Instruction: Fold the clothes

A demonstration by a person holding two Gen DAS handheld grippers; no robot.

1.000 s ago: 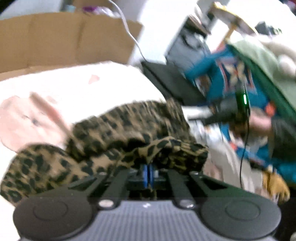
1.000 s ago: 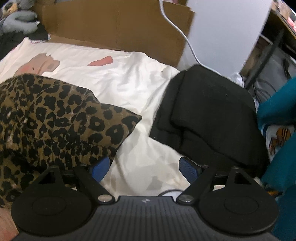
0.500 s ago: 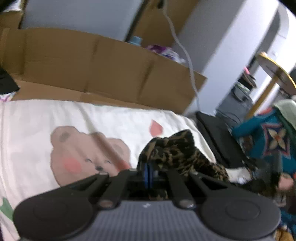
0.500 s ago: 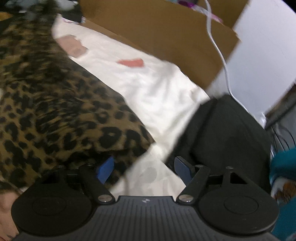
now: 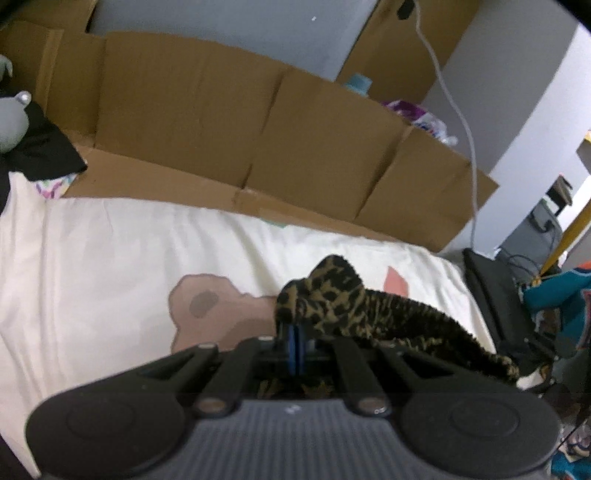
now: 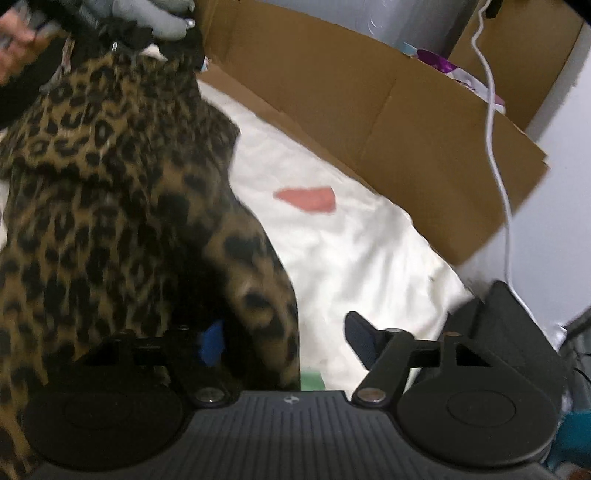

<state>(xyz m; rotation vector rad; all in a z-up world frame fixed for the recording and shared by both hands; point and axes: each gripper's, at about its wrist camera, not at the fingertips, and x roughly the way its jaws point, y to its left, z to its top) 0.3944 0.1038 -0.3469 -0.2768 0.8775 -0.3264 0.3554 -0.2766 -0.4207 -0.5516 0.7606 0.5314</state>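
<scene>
Centre of the left wrist view: leopard-print garment (image 5: 373, 317), bunched and hanging, lifted off the white sheet (image 5: 110, 266); no finished fold visible, so folding remains. Left gripper (image 5: 295, 345): jaws pressed together, pinching garment edge. Right gripper (image 6: 284, 341): jaws spread wide, cloth draped against left finger, holding nothing.

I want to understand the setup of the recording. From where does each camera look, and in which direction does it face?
Left wrist: sits on the left tool, looks forward along its shut fingers, which pinch the leopard-print garment, over the white sheet to the cardboard wall.
Right wrist: sits on the right tool, fingers open, facing the hanging garment and a black folded cloth; a hand shows top left.
Shared: garment, sheet, cardboard, white cable.
</scene>
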